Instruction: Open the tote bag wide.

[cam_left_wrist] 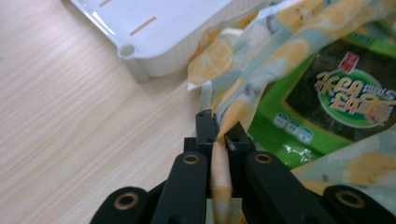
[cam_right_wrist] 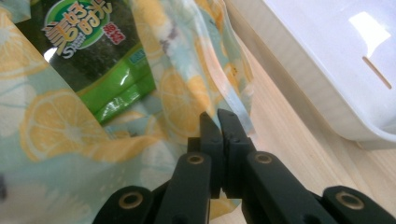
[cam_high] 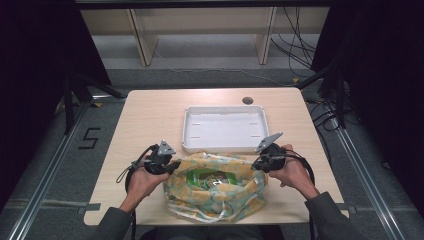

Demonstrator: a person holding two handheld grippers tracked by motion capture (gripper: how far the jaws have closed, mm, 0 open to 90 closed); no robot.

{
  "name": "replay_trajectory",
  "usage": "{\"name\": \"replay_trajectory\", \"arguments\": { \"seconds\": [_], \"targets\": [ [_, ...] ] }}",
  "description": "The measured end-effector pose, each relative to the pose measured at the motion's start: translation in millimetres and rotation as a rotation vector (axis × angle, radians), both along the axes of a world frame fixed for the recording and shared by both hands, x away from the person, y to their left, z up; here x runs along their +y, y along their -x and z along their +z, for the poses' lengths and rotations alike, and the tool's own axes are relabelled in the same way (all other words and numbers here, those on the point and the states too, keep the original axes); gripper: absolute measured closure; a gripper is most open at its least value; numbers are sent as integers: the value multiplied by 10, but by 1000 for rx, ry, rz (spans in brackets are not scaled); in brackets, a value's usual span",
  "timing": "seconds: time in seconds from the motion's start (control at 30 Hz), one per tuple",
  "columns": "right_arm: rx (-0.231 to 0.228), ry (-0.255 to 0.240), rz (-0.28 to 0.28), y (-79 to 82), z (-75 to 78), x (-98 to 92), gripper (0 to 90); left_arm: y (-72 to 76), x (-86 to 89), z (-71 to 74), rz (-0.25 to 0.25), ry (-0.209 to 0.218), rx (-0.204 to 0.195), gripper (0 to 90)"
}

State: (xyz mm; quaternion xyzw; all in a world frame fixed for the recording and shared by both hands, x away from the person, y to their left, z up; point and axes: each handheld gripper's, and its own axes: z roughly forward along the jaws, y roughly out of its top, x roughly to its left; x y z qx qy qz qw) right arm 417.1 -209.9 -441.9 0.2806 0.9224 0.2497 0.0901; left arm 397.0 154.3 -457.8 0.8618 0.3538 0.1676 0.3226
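Observation:
A lemon-print bag (cam_high: 215, 192) lies at the near edge of the table, its mouth held apart. Inside it lies a green snack packet (cam_high: 206, 178) with a dark label. My left gripper (cam_high: 171, 166) is shut on the bag's left rim; in the left gripper view its jaws pinch a folded strip of the bag (cam_left_wrist: 243, 93), with the packet (cam_left_wrist: 336, 93) to the right. My right gripper (cam_high: 256, 164) is shut on the bag's right rim; the right gripper view shows the bag's fabric (cam_right_wrist: 187, 98) between the jaws and the packet (cam_right_wrist: 93, 51) beyond.
A white tray (cam_high: 225, 146) sits just behind the bag, mid-table, with nothing in it. A small round grommet (cam_high: 247, 100) is near the table's far edge. Bare wood lies left and right of the tray. Cables run on the floor beyond.

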Motion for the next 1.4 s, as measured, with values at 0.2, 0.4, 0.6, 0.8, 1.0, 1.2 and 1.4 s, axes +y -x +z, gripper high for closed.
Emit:
{"name": "replay_trajectory", "arguments": {
  "seconds": [0.2,0.4,0.6,0.8,1.0,1.2,1.4],
  "targets": [
    [-43,-15,-65,-13,10,5,695,-23,-21,-22,6,9,13,884],
    [-30,-248,84,303,412,201,556,-35,-19,20,24,41,30,883],
    [12,-259,267,631,371,556,499,-80,-31,44,26,47,57,882],
    [70,-171,324,756,119,759,497,-114,-4,52,31,70,58,879],
    [117,-98,414,766,-15,775,882,-155,-10,35,22,69,41,880],
    [189,-95,493,908,-73,885,900,-223,-49,33,48,86,46,881],
    [229,-96,559,990,-121,1031,900,-289,-127,14,59,91,46,880]
  ]
}}
